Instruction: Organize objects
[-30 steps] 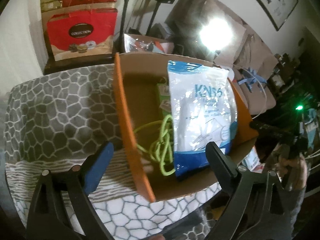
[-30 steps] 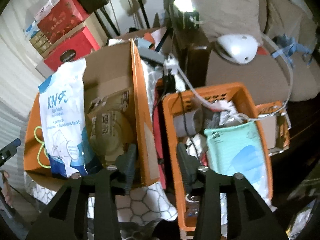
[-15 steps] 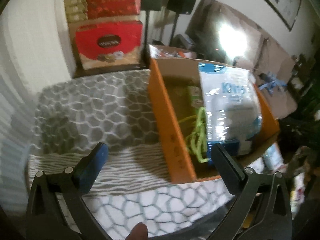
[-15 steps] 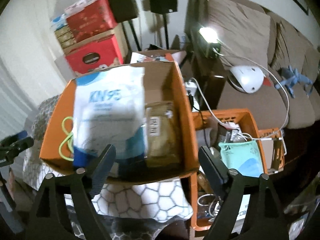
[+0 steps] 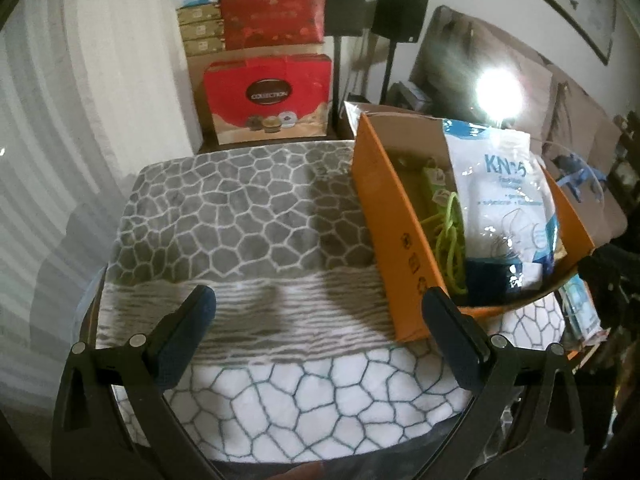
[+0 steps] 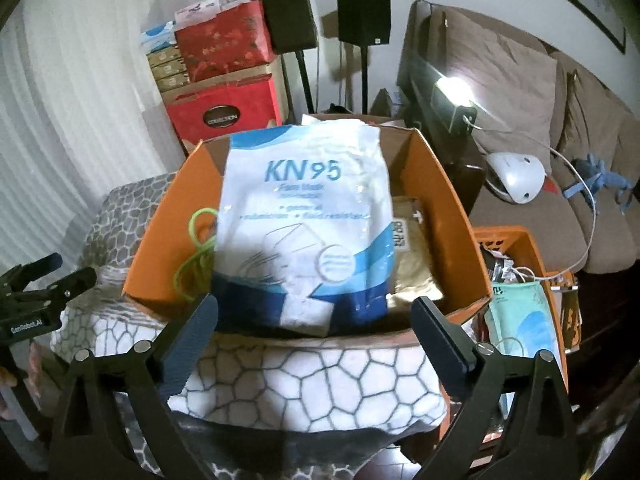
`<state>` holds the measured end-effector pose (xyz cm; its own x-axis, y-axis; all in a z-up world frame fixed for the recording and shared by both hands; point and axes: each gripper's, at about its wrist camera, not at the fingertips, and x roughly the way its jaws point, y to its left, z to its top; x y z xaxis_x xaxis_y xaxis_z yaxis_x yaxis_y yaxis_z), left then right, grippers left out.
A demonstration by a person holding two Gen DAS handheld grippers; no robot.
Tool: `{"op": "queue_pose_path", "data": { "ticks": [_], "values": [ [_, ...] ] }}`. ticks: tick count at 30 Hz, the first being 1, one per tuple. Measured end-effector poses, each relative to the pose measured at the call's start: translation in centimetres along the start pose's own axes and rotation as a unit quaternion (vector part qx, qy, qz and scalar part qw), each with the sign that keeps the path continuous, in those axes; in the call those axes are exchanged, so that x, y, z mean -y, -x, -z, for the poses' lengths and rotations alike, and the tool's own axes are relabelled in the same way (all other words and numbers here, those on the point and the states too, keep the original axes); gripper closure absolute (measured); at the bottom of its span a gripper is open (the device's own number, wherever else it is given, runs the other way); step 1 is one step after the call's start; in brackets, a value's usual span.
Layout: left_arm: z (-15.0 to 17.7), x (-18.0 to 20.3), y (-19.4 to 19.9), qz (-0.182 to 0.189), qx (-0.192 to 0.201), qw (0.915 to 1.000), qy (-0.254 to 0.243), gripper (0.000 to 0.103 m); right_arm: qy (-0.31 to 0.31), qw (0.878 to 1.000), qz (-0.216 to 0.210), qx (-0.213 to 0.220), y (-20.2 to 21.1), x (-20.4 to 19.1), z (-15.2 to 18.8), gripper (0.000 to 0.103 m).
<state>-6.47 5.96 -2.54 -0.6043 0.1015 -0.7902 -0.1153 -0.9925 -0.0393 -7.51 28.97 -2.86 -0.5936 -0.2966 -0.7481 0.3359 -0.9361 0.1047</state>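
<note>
An orange cardboard box (image 6: 156,240) stands on the right part of a blanket-covered table (image 5: 240,216). In it lie a white and blue KN95 mask pack (image 6: 308,216), a lime green cord (image 6: 196,248) and a tan packet (image 6: 412,256). The box (image 5: 396,224) and the pack (image 5: 504,196) also show in the left wrist view, with the cord (image 5: 450,240). My left gripper (image 5: 320,320) is open and empty above the blanket, left of the box. My right gripper (image 6: 314,326) is open and empty in front of the box's near wall.
Red gift boxes (image 5: 268,96) are stacked against the wall behind the table. An orange basket (image 6: 520,280) with a teal mask pack (image 6: 520,320) sits right of the table. A sofa (image 6: 520,92) with a white device (image 6: 516,176) and a bright lamp (image 6: 452,88) stand behind.
Both grippers pulled back from the box. The right gripper opened wide and swung left to face the box. The left gripper swung left, over the blanket.
</note>
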Motion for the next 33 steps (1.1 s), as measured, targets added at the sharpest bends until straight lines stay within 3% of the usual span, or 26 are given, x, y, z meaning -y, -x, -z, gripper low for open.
{"op": "queue_pose_path", "data": {
  "ticks": [21,33],
  "values": [
    [4.5,-2.7,3.5,-0.006,0.022,0.9991,0.037,0.0,-0.023,0.999,-0.014,0.04,1.2,-3.1,3.3,0.002],
    [5.9,-3.3,5.3,-0.02,0.043,0.9978,0.046,0.0,-0.001,0.997,0.013,0.074,3.3,-6.3,5.0,0.002]
  ]
}}
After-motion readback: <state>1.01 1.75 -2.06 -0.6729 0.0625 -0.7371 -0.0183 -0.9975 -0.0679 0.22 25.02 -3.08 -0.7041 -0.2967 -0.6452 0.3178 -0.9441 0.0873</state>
